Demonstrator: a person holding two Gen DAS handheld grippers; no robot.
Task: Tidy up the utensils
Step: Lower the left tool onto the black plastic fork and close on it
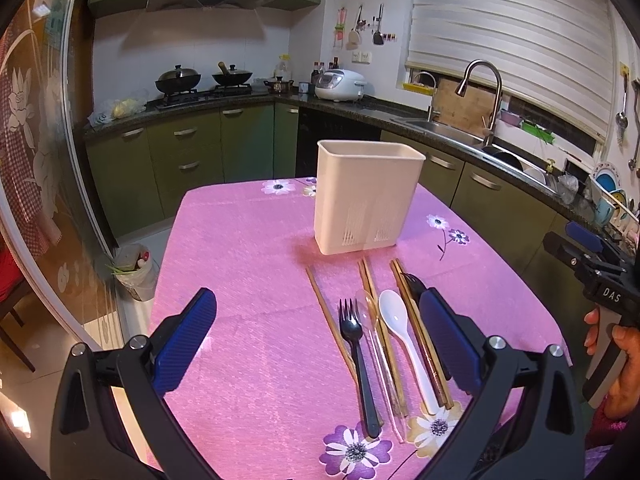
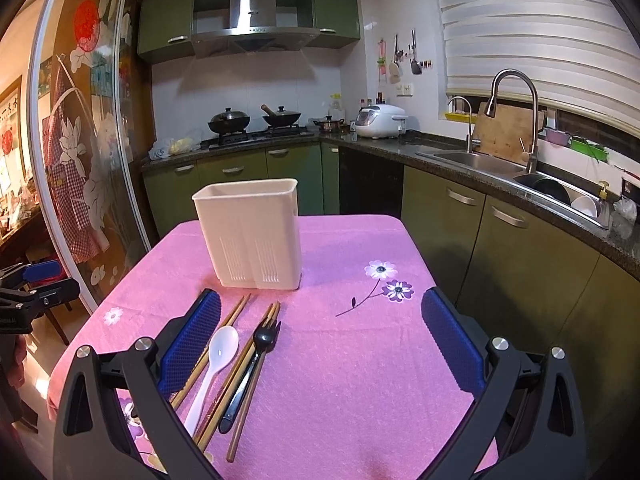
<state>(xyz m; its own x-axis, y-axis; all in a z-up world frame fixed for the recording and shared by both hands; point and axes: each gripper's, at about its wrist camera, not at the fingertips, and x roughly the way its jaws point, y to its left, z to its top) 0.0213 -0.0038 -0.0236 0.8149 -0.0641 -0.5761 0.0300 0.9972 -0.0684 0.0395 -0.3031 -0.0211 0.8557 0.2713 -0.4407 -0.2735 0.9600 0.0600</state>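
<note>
A cream utensil holder [image 1: 366,196] stands upright on the pink flowered tablecloth [image 1: 248,280]; it also shows in the right wrist view [image 2: 250,232]. In front of it lie a black fork [image 1: 358,356], a clear plastic spoon [image 1: 378,344], a white spoon [image 1: 404,340], several wooden chopsticks [image 1: 332,320] and a second black fork [image 1: 412,282]. The right wrist view shows the white spoon [image 2: 212,368], a black fork [image 2: 250,368] and chopsticks [image 2: 236,316]. My left gripper [image 1: 320,320] is open above the cloth, left of the utensils. My right gripper [image 2: 320,320] is open, right of them.
Green kitchen cabinets [image 1: 180,160] with a stove and woks [image 1: 200,80] stand behind the table. A sink with tap [image 2: 500,152] is on the right counter. A bin [image 1: 136,272] stands on the floor at the left. The right gripper's body [image 1: 596,276] shows at the right edge.
</note>
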